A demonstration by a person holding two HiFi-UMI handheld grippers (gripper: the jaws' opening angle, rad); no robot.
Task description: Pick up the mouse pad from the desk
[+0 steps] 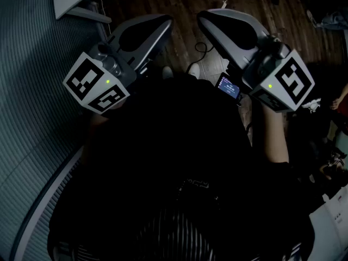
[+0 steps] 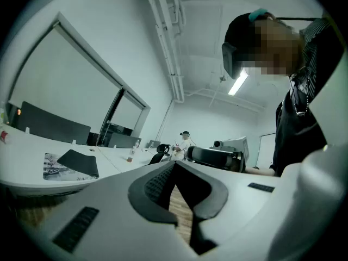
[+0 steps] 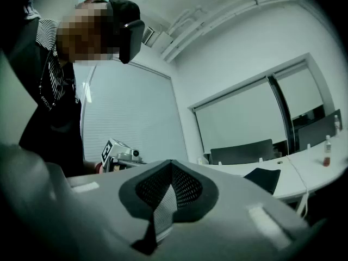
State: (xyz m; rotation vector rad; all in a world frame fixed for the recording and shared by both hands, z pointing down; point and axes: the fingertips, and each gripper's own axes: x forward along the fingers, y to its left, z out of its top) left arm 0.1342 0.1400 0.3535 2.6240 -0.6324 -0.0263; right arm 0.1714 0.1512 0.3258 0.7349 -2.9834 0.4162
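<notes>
The head view shows the left gripper and right gripper over a wooden floor. Only the gripper views show the white desk, where the black mouse pad lies flat, well away from both. Both grippers' jaws are closed together, empty.

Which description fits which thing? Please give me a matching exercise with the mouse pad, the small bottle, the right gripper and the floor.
Things:
1. mouse pad
2. bottle
3. right gripper
4. floor

Descriptions:
A. jaws together, nothing between them
B. dark wooden planks
C. black, lying flat on the white desk
D. standing upright on the desk, farther back

Right pairs: 1-C, 2-D, 3-A, 4-B.
</notes>
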